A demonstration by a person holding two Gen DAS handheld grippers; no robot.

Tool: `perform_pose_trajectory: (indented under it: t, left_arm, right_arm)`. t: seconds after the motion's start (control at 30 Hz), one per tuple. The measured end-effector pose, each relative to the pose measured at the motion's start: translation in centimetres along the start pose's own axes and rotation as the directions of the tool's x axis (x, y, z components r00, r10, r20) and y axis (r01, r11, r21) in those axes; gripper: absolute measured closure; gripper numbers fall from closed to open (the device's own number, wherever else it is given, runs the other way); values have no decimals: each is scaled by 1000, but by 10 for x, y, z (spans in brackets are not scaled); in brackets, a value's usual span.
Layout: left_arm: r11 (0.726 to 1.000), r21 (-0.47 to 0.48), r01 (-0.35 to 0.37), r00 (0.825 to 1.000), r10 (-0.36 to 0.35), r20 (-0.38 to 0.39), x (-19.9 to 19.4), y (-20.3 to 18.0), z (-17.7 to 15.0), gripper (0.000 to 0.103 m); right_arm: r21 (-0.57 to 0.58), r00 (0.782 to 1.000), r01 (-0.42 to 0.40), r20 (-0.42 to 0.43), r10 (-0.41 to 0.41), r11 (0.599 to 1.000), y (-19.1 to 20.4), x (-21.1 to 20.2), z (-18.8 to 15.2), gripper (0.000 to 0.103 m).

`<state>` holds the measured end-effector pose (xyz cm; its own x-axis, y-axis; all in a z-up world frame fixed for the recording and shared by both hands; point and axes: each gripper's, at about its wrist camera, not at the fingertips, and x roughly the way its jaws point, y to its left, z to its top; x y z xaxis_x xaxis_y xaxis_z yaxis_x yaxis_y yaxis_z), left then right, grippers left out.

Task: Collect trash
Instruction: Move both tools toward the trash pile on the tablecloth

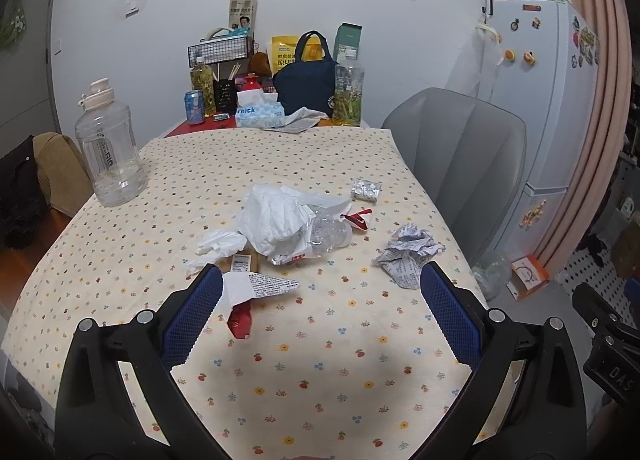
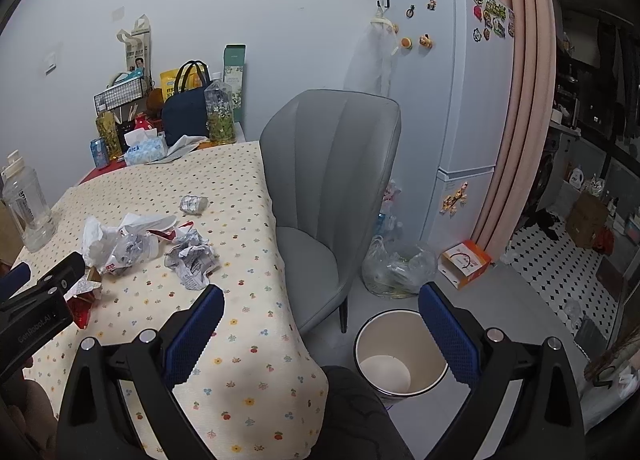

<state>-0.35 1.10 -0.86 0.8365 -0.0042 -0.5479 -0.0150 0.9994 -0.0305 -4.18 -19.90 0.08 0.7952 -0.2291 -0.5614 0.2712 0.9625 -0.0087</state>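
Left wrist view shows our left gripper (image 1: pixel 320 292) wide open and empty, because we aim at the torn wrapper (image 1: pixel 260 286); our right gripper (image 2: pixel 320 312), open and empty too, waits above the bin (image 2: pixel 400 356).

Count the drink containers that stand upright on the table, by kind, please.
Large clear jug: 1
Bottles with yellow-green contents: 2
Blue can: 1
Total: 4
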Motion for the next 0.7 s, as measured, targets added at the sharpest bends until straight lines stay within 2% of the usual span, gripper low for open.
perform_pose_trajectory:
  t: [0.7]
  left_arm:
    - [1000,-15,-2,1000,2,2,0,13,-1,5]
  right_arm:
    - [-15,1000,-23,3,23,1000,11,-3,2,8]
